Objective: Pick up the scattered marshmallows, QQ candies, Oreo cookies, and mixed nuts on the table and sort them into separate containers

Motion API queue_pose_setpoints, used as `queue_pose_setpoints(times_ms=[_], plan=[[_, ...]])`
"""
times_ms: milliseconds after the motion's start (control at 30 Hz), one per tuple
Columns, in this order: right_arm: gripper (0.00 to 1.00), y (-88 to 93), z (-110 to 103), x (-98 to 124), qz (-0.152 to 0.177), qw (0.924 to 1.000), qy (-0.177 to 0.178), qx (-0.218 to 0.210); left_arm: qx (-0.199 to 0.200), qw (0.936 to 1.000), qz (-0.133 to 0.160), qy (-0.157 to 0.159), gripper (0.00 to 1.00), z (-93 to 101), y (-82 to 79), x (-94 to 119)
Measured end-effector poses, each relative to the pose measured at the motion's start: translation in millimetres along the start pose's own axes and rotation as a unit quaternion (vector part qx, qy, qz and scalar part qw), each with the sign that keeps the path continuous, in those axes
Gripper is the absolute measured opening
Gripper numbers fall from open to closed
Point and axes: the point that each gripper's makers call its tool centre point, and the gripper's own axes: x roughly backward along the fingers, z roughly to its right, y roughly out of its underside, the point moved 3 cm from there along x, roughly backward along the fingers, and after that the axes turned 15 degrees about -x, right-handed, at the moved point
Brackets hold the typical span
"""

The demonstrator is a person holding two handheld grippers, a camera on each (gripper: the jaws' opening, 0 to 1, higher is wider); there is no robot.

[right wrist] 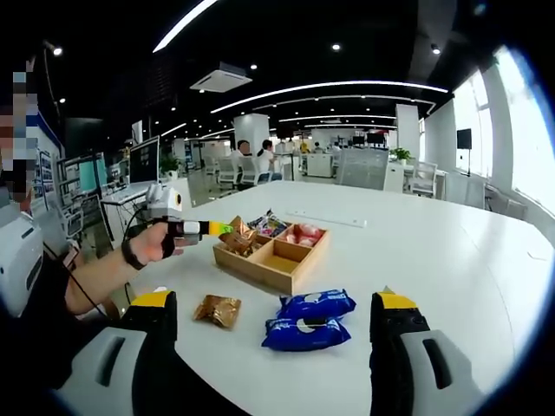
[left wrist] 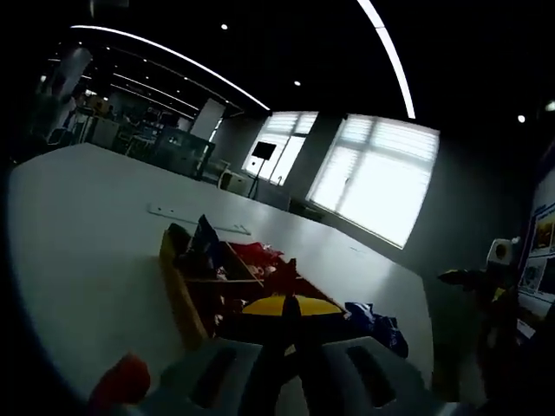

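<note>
A wooden compartment tray [right wrist: 260, 273] stands mid-table, with brown packets [right wrist: 238, 236] at its left, dark blue ones [right wrist: 270, 224] at the back and pink ones [right wrist: 303, 234] at the right. Two blue Oreo packets [right wrist: 316, 305] and a gold-brown nut packet [right wrist: 217, 309] lie on the table in front of it. My right gripper [right wrist: 273, 300] is open wide, above these packets. A hand holds my left gripper [right wrist: 221, 228] at the tray's left end. In the left gripper view its yellow tips [left wrist: 290, 305] meet, shut, over the tray [left wrist: 178, 290], with blue packets [left wrist: 377, 325] to the right.
A long white strip [right wrist: 325, 217] lies on the table beyond the tray. The white table [right wrist: 451, 251] stretches wide to the right. A person's forearm [right wrist: 104, 273] crosses the left side. A red object [left wrist: 121, 381] sits near the left gripper's base. Desks and chairs stand far behind.
</note>
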Motion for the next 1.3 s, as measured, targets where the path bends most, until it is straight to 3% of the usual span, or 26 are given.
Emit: queue_pose_setpoints(times_ms=[333, 467, 633, 800, 1300], plan=[[0.87, 0.4, 1.0, 0.8, -0.001, 1.0, 0.005, 0.002, -0.025, 0.9993, -0.015, -0.024, 0.06, -3.4, 7.4, 1.7], [0.87, 1.4, 1.6, 1.0, -0.003, 1.0, 0.005, 0.002, -0.072, 0.9956, -0.035, -0.05, 0.06, -12.3, 12.0, 0.4], [0.87, 2.7, 1.6, 0.9, -0.004, 1.0, 0.006, 0.001, -0.078, 0.9948, -0.036, -0.055, 0.06, -11.9, 13.0, 0.8], [0.87, 3.3, 1.6, 0.3, -0.006, 1.0, 0.006, 0.001, -0.131, 0.9869, -0.054, -0.077, 0.06, -15.0, 13.9, 0.6], [0.87, 4.5, 4.0, 0.7, -0.01, 0.9999, 0.01, 0.004, -0.177, 0.9771, -0.079, -0.088, 0.06, -15.0, 22.0, -2.3]])
